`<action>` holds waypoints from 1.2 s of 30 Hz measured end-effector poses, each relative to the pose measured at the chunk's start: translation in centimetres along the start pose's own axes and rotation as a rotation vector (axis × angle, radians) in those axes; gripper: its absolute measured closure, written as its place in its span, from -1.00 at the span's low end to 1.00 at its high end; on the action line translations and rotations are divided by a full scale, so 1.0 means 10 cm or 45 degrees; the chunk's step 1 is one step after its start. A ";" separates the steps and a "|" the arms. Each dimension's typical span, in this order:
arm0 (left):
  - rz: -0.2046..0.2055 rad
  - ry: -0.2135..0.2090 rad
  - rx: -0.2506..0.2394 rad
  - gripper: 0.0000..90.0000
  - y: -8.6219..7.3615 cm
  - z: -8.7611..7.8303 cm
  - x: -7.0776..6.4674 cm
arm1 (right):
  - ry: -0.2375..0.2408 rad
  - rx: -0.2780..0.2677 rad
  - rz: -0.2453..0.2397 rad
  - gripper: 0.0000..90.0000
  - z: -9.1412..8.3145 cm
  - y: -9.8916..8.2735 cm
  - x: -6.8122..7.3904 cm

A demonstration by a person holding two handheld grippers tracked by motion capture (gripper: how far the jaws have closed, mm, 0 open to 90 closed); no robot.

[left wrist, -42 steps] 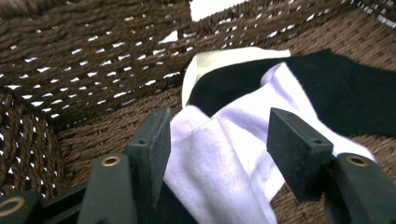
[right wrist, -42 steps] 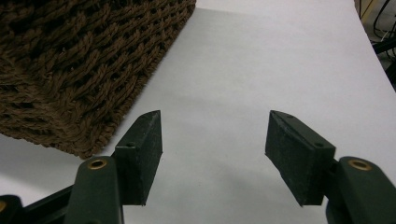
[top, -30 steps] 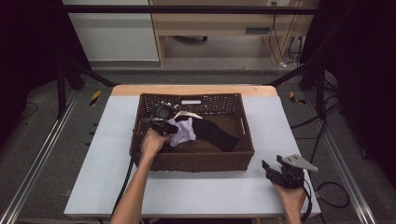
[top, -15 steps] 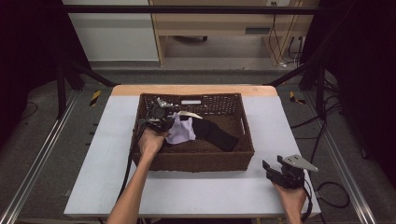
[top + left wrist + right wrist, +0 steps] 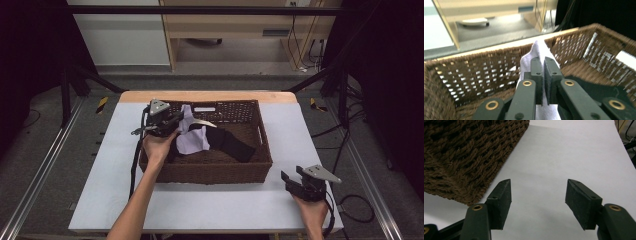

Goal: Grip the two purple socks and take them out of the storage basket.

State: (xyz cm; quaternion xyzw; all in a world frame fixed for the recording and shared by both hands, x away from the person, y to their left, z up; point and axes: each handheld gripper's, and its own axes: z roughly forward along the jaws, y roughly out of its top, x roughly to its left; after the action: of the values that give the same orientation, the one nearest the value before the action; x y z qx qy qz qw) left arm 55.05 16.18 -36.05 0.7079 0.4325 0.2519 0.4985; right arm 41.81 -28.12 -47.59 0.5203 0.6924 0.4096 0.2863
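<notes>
Both grippers [image 5: 167, 123] [image 5: 291, 181] are showing black jaws with brass rivets, grey three-cornered top plates, and black cables trailing along bare, sleeveless forearms.

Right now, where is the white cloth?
In the high view, the white cloth hangs pinched in the left gripper, over the basket's left half beside a black garment.

The wicker basket [image 5: 210, 172] takes up the middle of the table [image 5: 230, 207], its tall woven walls fencing in the lavender cloth [image 5: 192, 142] and black garment [image 5: 232, 145]; they can be reached from above. The white strip in front of the basket lies open, and so does the table beside it at the right hand-held gripper [image 5: 537, 197].
</notes>
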 end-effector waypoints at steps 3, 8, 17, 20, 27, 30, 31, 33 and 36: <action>-0.009 -0.012 -0.057 0.91 0.05 -0.13 0.01 | -0.001 0.003 0.002 -0.16 0.00 0.00 0.00; 0.005 -0.044 -0.113 0.91 0.11 -0.30 -0.01 | -0.002 0.007 0.002 -0.16 0.00 0.00 0.01; 0.058 -0.134 -0.199 0.91 0.18 -0.63 -0.20 | -0.018 0.009 -0.001 -0.15 0.00 -0.01 -0.01; 0.083 -0.159 -0.220 0.91 0.18 -0.74 -0.28 | -0.013 0.009 0.005 -0.15 -0.01 -0.01 0.00; 0.123 -0.234 -0.254 0.91 0.20 -0.96 -0.42 | -0.015 0.010 -0.001 -0.15 0.00 -0.01 -0.01; 0.149 -0.263 -0.263 0.91 0.18 -1.05 -0.48 | -0.016 0.012 -0.001 -0.15 -0.01 -0.01 0.00; 0.155 -0.271 -0.265 0.91 0.16 -1.08 -0.50 | -0.016 0.011 -0.001 -0.15 -0.01 -0.01 0.00; 0.161 -0.289 -0.265 0.91 0.13 -1.12 -0.54 | -0.016 0.009 0.002 -0.15 -0.02 -0.01 -0.01; 0.176 -0.309 -0.265 0.91 0.07 -1.19 -0.57 | -0.021 0.007 -0.001 -0.15 -0.02 -0.01 -0.01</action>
State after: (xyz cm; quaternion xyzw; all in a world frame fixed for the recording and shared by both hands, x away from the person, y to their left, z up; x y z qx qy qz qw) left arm 43.11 16.91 -30.47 0.7056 0.2912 0.2416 0.5991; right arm 41.62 -28.26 -47.61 0.5240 0.6914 0.4034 0.2909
